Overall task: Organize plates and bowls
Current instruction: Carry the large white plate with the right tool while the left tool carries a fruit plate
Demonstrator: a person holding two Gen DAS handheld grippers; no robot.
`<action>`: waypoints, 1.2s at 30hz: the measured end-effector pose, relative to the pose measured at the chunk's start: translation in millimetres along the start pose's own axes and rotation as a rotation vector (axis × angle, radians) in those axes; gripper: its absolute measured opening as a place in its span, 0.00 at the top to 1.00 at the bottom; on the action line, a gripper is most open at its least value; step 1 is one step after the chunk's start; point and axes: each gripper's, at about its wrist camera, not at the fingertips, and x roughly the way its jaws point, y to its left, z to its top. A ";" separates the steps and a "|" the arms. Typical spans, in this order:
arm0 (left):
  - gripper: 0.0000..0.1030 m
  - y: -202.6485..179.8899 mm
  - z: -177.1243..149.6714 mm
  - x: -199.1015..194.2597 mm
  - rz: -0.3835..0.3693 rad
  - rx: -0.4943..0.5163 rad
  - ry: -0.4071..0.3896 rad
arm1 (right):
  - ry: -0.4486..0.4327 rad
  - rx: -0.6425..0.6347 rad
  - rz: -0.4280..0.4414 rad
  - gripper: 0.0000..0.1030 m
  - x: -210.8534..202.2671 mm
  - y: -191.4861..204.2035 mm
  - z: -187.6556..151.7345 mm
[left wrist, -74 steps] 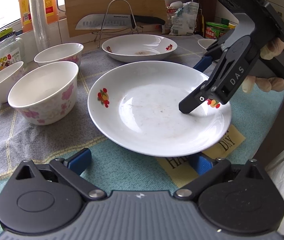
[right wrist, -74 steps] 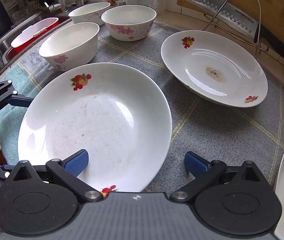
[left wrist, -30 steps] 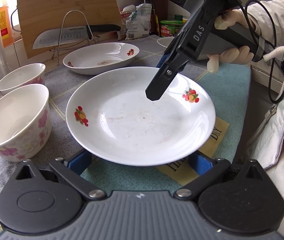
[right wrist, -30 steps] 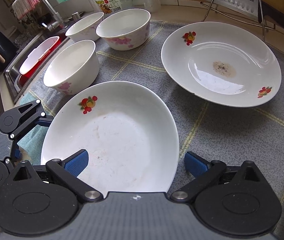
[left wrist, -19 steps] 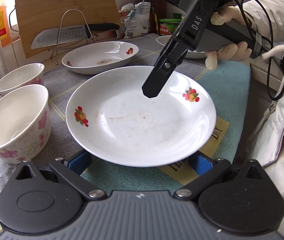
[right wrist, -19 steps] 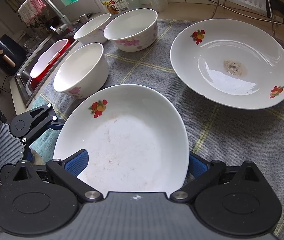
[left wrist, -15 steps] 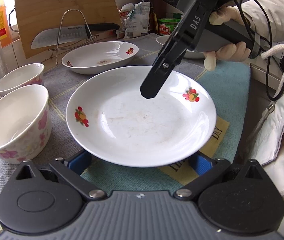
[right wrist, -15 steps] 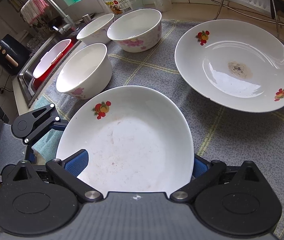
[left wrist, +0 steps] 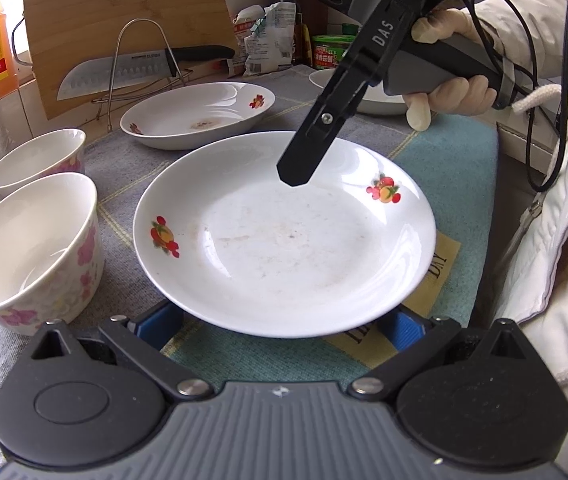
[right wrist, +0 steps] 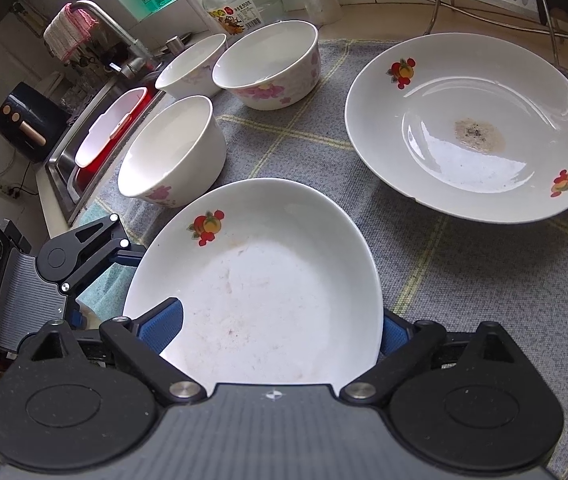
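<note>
A kitchen worktop covered with a grey and teal cloth. In the middle sits a white plate with two fruit prints and faint smears.

The left tongs are spread wide at the plate's 6 o'clock edge, with both blue pads tucked just under the rim. The right tongs are also spread wide. One pad is over the plate's inside and the other is behind its rim. I cannot tell whether either pair bears the plate's weight.

A second plate lies at 11 o'clock. The nearest of three flowered bowls stands at 9 o'clock.

This looks like the start of stacking the plates. To do it well, close one pair firmly on the rim before lifting. Keep the plate level and clear of the nearest bowl. Set it down gently, centred on the second plate.
</note>
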 end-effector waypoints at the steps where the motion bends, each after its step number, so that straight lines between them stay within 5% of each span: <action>1: 0.01 0.2 0.3 0.2 0.000 -0.001 0.000 | 0.001 0.010 0.004 0.05 -0.4 -1.0 0.2; 16: 0.01 -2.9 4.5 -0.2 0.004 0.045 0.002 | 0.005 0.139 0.059 0.09 -2.6 -14.9 5.9; 27: 0.01 -2.2 3.4 -1.3 -0.005 0.057 -0.002 | 0.057 0.119 -0.021 0.24 -4.4 -11.5 8.2; 36: 0.00 -1.5 4.0 -1.2 -0.008 0.060 -0.002 | 0.059 0.128 -0.011 0.24 -7.6 -13.4 7.0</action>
